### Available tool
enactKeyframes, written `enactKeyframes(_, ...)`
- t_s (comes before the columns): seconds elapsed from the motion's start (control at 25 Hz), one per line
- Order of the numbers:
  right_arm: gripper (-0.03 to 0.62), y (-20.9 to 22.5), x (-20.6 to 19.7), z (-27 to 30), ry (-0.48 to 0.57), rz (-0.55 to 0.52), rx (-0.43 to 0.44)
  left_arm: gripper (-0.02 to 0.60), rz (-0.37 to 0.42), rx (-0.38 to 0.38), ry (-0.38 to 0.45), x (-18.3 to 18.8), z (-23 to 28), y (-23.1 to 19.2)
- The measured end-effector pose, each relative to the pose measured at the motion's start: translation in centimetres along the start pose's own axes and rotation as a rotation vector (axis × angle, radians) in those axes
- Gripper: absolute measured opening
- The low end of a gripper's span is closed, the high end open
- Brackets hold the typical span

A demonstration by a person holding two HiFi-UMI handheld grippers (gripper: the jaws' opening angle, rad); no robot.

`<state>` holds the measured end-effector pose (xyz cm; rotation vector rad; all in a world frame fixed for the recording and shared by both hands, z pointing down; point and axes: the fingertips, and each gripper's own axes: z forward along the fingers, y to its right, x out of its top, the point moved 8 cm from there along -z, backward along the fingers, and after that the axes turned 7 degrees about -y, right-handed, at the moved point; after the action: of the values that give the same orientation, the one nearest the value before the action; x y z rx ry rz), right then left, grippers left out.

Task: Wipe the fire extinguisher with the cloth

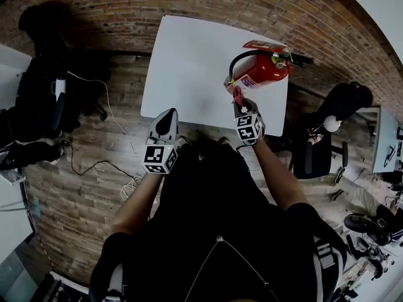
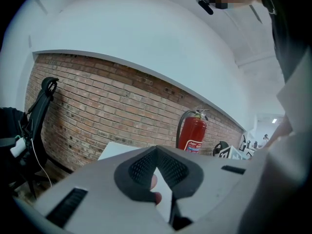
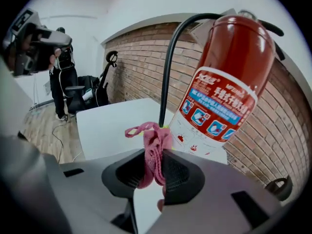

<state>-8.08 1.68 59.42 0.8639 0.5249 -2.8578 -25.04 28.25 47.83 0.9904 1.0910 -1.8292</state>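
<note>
Your right gripper (image 3: 155,155) is closed on the pink cloth (image 3: 155,139). The fabric is pinched between both pads, and a bunched tuft with a loop stands above the tips. Your left gripper (image 2: 156,151) has its tips together with nothing between them. It hangs at the near edge of the white table (image 1: 189,61), well apart from the work.

The fire extinguisher (image 3: 229,77) stands upright on the far right part of the table, just beyond the cloth. No view shows whether cloth and cylinder touch.

Handling, as a judgement:
- Treat the cylinder as heavy, rigid and smooth.
- The painted shell and glossy label (image 3: 219,113) likely offer little grip, so jaws may slip on the body.
- The unit is tall on a narrow base, and a hard sideways wipe near the top could tip it.
- To steady it with the left gripper, take hold at the valve head or handle, not the round body.
- The black hose (image 3: 165,72) is flexible. Do not use it as a hold.
- The cloth is light and limp. Press the free tuft flat against the shell.
</note>
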Motion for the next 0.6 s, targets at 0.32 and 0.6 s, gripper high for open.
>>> enactKeyframes(0.32, 0.103, 2.3, 1.4, -9.8, 0.264, 0.014, 0.046, 0.008, 0.051, -0.079, 0.037, 2.5, 3.0, 3.5)
enactKeyframes(0.6, 0.103, 5.8, 4.8, -18.6, 0.525, 0.005, 0.033, 0.008, 0.123, -0.093, 0.087, 5.0, 5.5, 7.3)
